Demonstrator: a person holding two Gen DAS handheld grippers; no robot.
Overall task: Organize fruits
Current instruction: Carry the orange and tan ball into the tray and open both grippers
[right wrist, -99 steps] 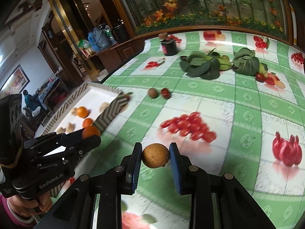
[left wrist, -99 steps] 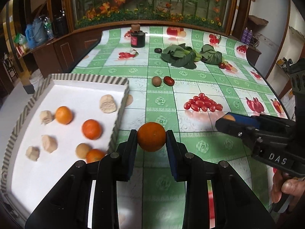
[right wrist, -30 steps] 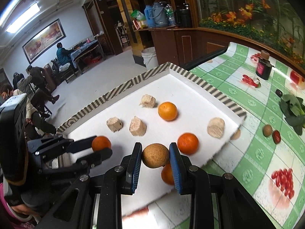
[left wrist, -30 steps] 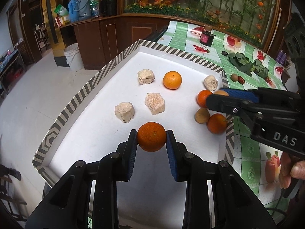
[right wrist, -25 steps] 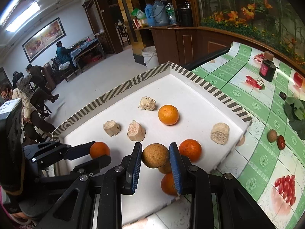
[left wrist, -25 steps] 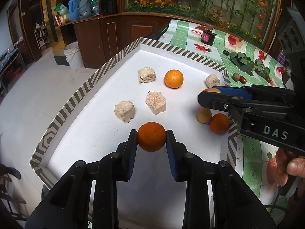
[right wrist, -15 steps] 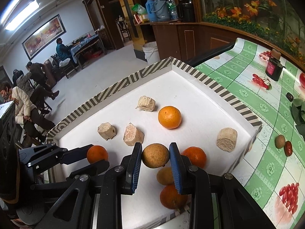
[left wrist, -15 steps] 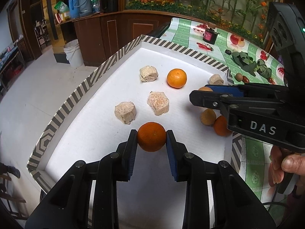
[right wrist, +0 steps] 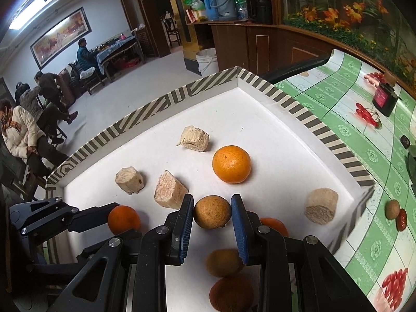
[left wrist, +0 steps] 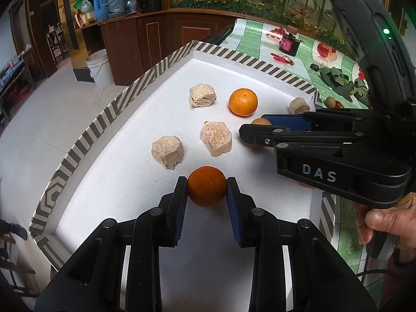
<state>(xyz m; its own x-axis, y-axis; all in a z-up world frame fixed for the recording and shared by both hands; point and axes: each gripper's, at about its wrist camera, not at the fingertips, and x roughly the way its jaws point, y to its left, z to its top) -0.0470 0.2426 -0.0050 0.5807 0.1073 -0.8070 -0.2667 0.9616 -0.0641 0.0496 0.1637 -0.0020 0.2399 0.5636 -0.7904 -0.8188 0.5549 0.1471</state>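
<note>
Here both tongs pinch fruit over the tray (left wrist: 91,135): left gripper (left wrist: 207,191) an orange (left wrist: 206,186), right gripper (right wrist: 212,214) a brown fruit (right wrist: 212,212); dropped, either may roll into the near fruit.

From my left camera, the tray (left wrist: 166,59) sits on the table (left wrist: 249,36). My left gripper (left wrist: 207,186) holds an orange (left wrist: 206,186) over the tray at 6 o'clock. Two chunks (left wrist: 167,151) lie just behind it at 11 and 12 o'clock. Another orange (left wrist: 243,102) lies farther back at 1 o'clock. My right gripper (left wrist: 256,130) reaches in from 3 o'clock and holds a round fruit (right wrist: 212,212) over the tray.
</note>
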